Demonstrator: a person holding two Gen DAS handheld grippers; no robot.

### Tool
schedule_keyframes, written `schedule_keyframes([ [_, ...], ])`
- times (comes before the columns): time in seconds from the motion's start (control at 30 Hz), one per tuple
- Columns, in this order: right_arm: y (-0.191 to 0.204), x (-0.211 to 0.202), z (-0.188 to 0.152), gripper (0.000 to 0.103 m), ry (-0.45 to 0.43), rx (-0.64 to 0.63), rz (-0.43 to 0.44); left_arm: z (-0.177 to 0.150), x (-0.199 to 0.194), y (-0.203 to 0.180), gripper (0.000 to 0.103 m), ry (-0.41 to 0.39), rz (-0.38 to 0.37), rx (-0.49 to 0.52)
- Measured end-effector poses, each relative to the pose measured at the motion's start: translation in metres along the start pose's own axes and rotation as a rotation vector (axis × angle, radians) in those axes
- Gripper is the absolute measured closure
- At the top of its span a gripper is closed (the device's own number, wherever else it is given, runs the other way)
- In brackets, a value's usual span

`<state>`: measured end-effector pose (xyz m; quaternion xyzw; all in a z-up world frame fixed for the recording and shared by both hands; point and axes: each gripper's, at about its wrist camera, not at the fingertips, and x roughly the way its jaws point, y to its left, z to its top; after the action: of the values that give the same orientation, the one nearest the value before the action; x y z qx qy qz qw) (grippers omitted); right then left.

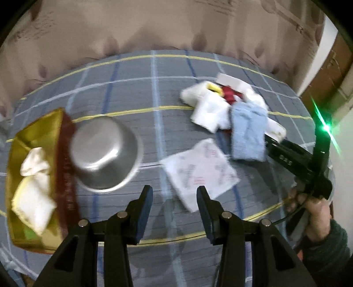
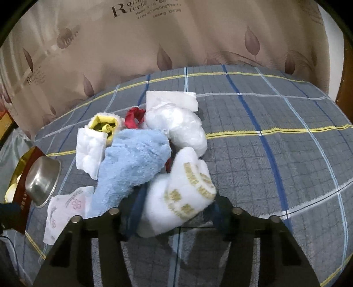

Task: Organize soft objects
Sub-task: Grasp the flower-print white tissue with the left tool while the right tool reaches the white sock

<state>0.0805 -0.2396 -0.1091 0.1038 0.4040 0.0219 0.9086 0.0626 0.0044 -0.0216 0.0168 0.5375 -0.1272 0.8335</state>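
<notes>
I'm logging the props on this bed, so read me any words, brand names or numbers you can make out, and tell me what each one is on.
"R": large opening letter of a print on the beige backdrop cloth; the smaller lines beside it are only partly legible, roughly "feel" and "tremblingThe".
Gold lettering on the white sock in the right gripper: too blurred.
Pink print on the tissue packet: too blurred.
Gold characters on the red box rim: unreadable.

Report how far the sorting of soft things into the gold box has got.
Done: two white soft items lie in the gold box. In hand: the right gripper has the white towel with gold print between its fingers; the left gripper is open, holding nothing. Left: the blue towel, white bundles, red cloth, and tissue pack.
</notes>
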Motion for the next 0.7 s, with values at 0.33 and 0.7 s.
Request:
schedule_keyframes([
  [0.33,-0.035,-0.010,0.002,0.064,-0.028,0.057,-0.095,0.008,0.033,-0.041,0.041,0.048,-0.102,0.097],
  [0.7,-0.039,-0.006,0.000,0.063,-0.012,0.084,-0.061,0.017,0.056,-0.060,0.032,0.099,-0.105,0.390],
])
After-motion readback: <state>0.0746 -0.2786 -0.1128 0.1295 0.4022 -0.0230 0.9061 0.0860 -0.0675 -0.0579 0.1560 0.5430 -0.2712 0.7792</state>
